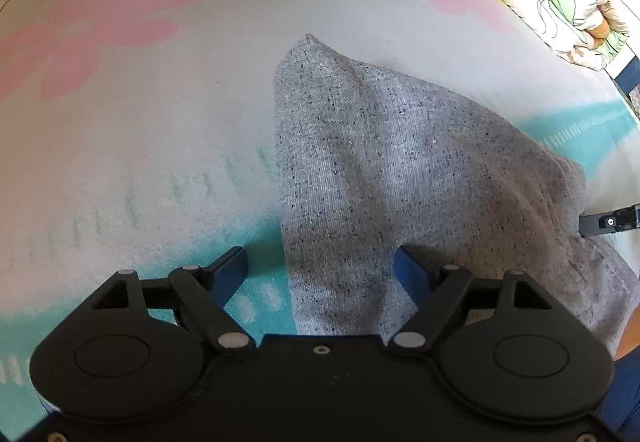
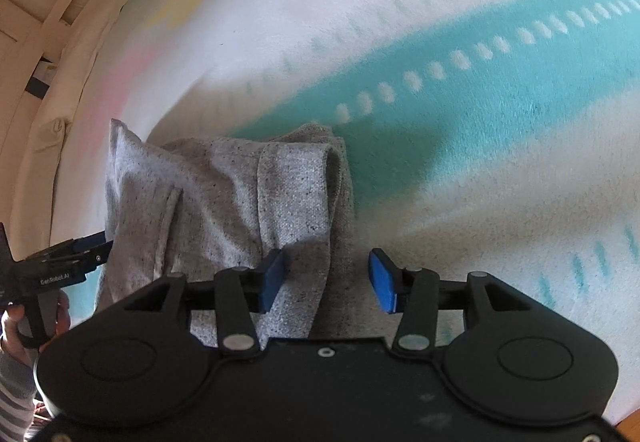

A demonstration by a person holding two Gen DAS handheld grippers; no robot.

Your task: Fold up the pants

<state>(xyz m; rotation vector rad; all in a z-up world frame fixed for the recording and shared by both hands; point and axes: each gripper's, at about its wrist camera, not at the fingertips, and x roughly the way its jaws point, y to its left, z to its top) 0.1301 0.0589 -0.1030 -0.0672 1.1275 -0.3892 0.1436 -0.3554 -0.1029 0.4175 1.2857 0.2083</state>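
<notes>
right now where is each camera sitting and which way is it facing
Left wrist: rides on the left gripper, angled down at the grey pants on the flowered blanket; its own open blue fingers show, with the right gripper's tip at the right edge.
Right wrist: rides on the right gripper, angled down at the pants' other side; its open fingers show, plus the hand holding the left gripper.
Shared: pants, blanket, each other's gripper.

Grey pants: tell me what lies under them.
The folded grey pants rest on a bed cover printed with a teal band and pastel flowers. The cover shows all around the bundle; whatever sits directly beneath or between its layers is hidden by the fabric.
</notes>
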